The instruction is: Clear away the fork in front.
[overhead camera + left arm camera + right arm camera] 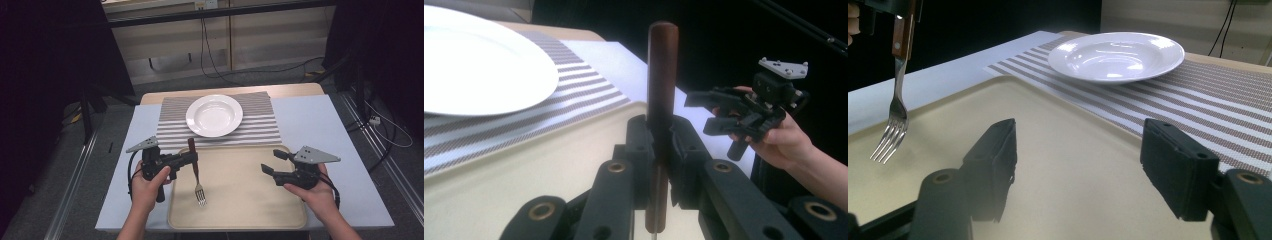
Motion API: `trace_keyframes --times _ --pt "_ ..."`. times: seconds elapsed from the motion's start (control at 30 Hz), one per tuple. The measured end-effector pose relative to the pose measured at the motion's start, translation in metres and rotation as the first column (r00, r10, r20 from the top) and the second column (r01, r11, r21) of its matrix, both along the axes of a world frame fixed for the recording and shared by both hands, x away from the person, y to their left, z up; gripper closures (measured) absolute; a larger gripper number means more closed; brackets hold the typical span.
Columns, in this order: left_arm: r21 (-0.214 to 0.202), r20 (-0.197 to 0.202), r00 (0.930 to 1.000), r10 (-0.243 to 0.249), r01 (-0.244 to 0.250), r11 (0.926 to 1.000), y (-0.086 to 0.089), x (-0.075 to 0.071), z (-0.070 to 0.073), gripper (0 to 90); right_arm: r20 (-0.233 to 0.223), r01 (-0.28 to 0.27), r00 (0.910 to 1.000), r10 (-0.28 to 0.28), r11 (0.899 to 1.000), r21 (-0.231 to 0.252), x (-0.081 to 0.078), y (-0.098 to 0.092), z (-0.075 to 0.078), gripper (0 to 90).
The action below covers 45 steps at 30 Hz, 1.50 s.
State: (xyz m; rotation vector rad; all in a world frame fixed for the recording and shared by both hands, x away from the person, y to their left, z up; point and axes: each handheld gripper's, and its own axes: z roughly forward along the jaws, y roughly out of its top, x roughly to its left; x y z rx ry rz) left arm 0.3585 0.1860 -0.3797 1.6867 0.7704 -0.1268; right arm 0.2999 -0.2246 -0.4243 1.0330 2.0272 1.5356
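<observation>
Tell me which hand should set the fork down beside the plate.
Left, probably. The left gripper is already shut on the fork by its wooden handle, tines hanging over the tray. The right gripper is open and empty.

A lab-style recording bay: dark curtains (45, 60) hang at nine and three o'clock, cables (210, 55) trail over grey floor at twelve, and a covered table (310, 120) carries a staged place setting.

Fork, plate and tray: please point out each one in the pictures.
fork (199, 192), high view, on the tines.
plate (214, 115), high view, on the middle of its white bowl.
tray (245, 200), high view, on its bare beige floor.
</observation>
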Motion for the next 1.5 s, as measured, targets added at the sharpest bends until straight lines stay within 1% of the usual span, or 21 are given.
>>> trace_keyframes --times 0.03,0.23,0.33,0.4,0.47,0.53,0.6,0.67,0.7,0.73,0.77,0.8,0.83,0.9,0.93,0.97,1.0,1.1,1.27,1.3,1.5 --pt "0.006 -0.003 1.0000 -0.002 0.002 1.0000 0.002 0.000 -0.001 81.0 -0.001 0.001 1.0000 -0.001 1.000 0.001 0.000 0.000 -0.001 29.6" --pt "0.001 -0.034 0.9994 -0.007 0.007 1.0000 0.010 0.000 -0.005 81.0 -0.005 0.017 0.9998 -0.017 1.000 -0.006 0.001 0.000 -0.001 24.1" --pt "0.000 -0.050 0.9986 -0.018 0.018 0.9998 0.011 -0.001 -0.008 81.0 -0.010 0.020 0.9997 -0.020 1.000 -0.015 0.000 -0.001 -0.002 22.9" --pt "0.014 -0.048 0.9984 -0.030 0.031 0.9994 0.010 0.000 -0.011 80.9 -0.012 0.018 0.9998 -0.018 1.000 -0.017 -0.002 -0.003 -0.003 22.7" --pt "0.015 -0.053 0.9982 -0.029 0.030 0.9994 0.010 0.000 -0.013 80.9 -0.009 0.017 0.9998 -0.017 1.000 -0.019 -0.003 -0.005 -0.002 22.0" --pt "0.019 -0.073 0.9964 -0.042 0.044 0.9989 0.010 0.001 -0.017 80.9 -0.006 0.018 0.9998 -0.018 1.000 -0.019 -0.005 -0.007 -0.002 21.3" --pt "0.018 -0.082 0.9957 -0.044 0.046 0.9988 0.010 0.001 -0.020 80.9 -0.007 0.020 0.9998 -0.020 1.000 -0.016 -0.006 -0.009 -0.002 20.9" --pt "0.016 -0.081 0.9959 -0.039 0.041 0.9990 0.010 0.001 -0.021 80.7 -0.009 0.021 0.9997 -0.021 1.000 -0.009 -0.006 -0.011 -0.003 20.9" --pt "0.041 -0.065 0.9975 -0.026 0.029 0.9987 0.010 0.002 -0.023 80.2 -0.007 0.019 0.9998 -0.019 1.000 -0.006 -0.006 -0.012 -0.004 20.6" --pt "0.041 -0.065 0.9975 -0.026 0.029 0.9987 0.010 0.002 -0.023 79.5 -0.007 0.018 0.9998 -0.018 1.000 0.000 -0.006 -0.012 -0.005 20.5" --pt "0.063 -0.056 0.9984 -0.012 0.016 0.9979 0.009 0.003 -0.027 79.0 -0.008 0.020 0.9998 -0.020 1.000 0.003 -0.006 -0.013 -0.005 20.3" --pt "0.067 -0.055 0.9984 -0.010 0.014 0.9977 0.008 0.003 -0.029 78.6 -0.009 0.022 0.9997 -0.022 1.000 0.004 -0.006 -0.013 -0.006 19.9" --pt "0.080 -0.051 0.9986 -0.010 0.014 0.9967 0.008 0.003 -0.031 78.2 -0.009 0.025 0.9997 -0.025 1.000 0.008 -0.006 -0.013 -0.006 19.8" --pt "0.113 -0.043 0.9990 -0.003 0.008 0.9936 0.007 0.004 -0.034 76.7 -0.007 0.028 0.9996 -0.028 0.999 0.014 -0.006 -0.014 -0.006 19.7" --pt "0.113 -0.043 0.9990 -0.003 0.008 0.9936 0.007 0.004 -0.034 76.0 -0.007 0.028 0.9996 -0.028 0.999 0.014 -0.006 -0.014 -0.006 19.7" --pt "0.133 -0.031 0.9995 -0.003 0.007 0.9911 0.008 0.003 -0.037 75.5 -0.008 0.031 0.9995 -0.031 0.999 0.017 -0.006 -0.016 -0.006 19.7" --pt "0.147 -0.030 0.9996 0.003 0.001 0.9891 0.008 0.003 -0.038 74.8 -0.010 0.031 0.9995 -0.031 0.999 0.015 -0.007 -0.016 -0.006 19.6" --pt "0.149 -0.038 0.9992 0.014 -0.008 0.9887 0.012 0.003 -0.042 73.7 -0.010 0.029 0.9995 -0.029 0.999 0.018 -0.008 -0.018 -0.007 19.4" --pt "0.162 -0.041 0.9986 0.033 -0.026 0.9865 0.017 0.004 -0.046 72.1 -0.014 0.037 0.9992 -0.036 0.999 0.024 -0.008 -0.021 -0.008 19.3" --pt "0.169 -0.036 0.9988 0.033 -0.027 0.9853 0.017 0.005 -0.047 71.7 -0.014 0.040 0.9991 -0.039 0.999 0.026 -0.008 -0.022 -0.008 19.3" --pt "0.177 -0.038 0.9989 0.029 -0.022 0.9839 0.020 0.006 -0.050 70.4 -0.016 0.041 0.9990 -0.041 0.999 0.022 -0.008 -0.022 -0.009 19.2"
